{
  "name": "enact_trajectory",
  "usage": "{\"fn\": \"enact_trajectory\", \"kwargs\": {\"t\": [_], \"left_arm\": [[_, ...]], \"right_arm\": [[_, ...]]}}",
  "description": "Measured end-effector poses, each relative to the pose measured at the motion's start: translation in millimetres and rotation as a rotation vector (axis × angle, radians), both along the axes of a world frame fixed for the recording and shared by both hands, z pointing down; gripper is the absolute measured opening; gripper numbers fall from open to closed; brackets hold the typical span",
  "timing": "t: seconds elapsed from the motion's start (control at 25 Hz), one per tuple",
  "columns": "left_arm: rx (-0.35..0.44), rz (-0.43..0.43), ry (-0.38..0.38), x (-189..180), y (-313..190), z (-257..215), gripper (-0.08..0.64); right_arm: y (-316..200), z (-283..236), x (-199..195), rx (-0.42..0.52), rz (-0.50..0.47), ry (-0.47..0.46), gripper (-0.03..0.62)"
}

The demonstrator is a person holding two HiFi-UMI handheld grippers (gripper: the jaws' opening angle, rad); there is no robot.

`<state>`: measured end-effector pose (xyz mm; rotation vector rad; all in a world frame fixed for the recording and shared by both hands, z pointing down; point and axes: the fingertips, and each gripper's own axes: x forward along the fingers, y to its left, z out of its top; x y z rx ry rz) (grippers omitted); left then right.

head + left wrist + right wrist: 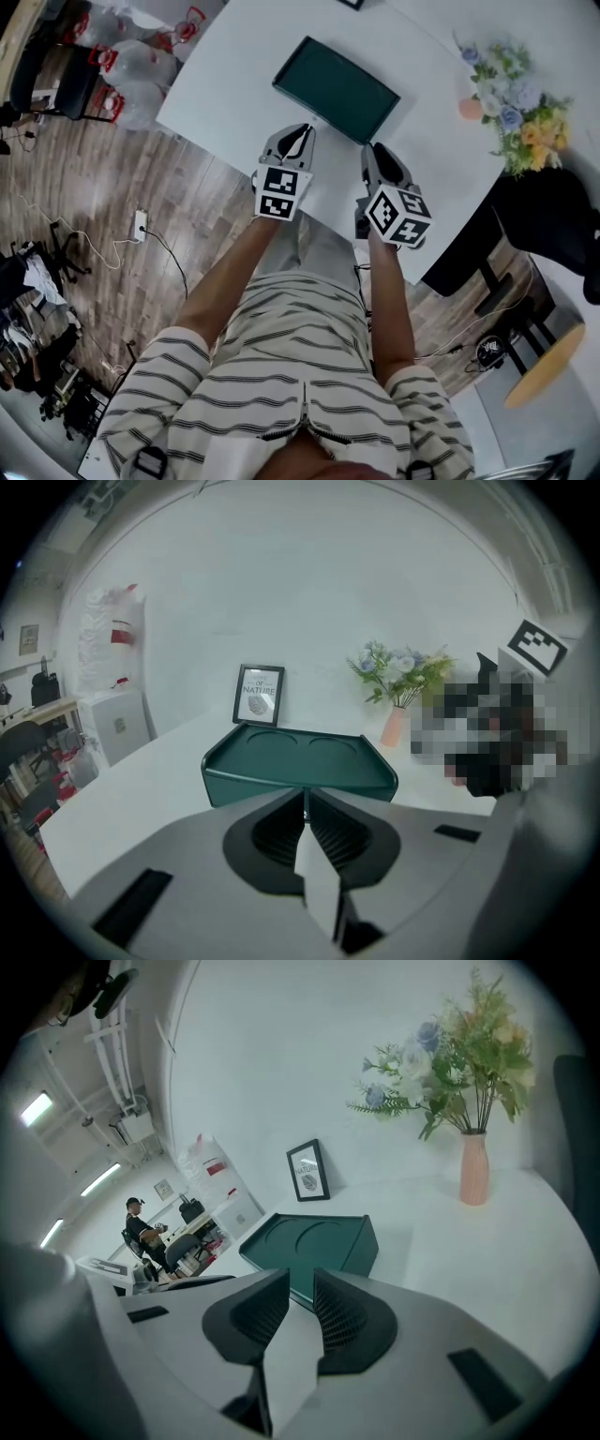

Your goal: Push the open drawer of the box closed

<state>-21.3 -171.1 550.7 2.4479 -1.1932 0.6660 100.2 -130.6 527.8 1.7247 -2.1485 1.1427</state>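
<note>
The dark green box (336, 89) sits on the white surface (234, 75), just ahead of both tools and touching neither; its top has two shallow round hollows. The left tool (305, 794) has its jaws pressed together at the tips, nothing between them; the right tool (300, 1283) has its jaws a little spread, pinching nothing. Behind the box stands a framed print (258, 695) reading "OF NATURE"; a pink vase (473, 1168) of flowers stands further right.

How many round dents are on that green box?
2, side by side at the far edge of the green box, in the left gripper view: left dent, right dent.
</note>
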Motion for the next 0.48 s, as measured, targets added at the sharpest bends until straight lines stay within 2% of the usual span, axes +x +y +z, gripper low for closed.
{"fn": "enact_trajectory", "kwargs": {"t": [0.12,0.2,0.48], "left_arm": [[0.015,-0.003,0.018,-3,7,-17,0.0],[0.025,-0.006,0.029,-6,12,-29,0.0],[0.042,0.005,0.053,-11,33,-67,0.0]], "right_arm": [[4,-16,-3,0.032,-0.005,0.001,0.082],[7,-27,-7,0.049,-0.013,0.007,0.048],[24,-57,-20,0.082,-0.068,0.052,0.008]]}}
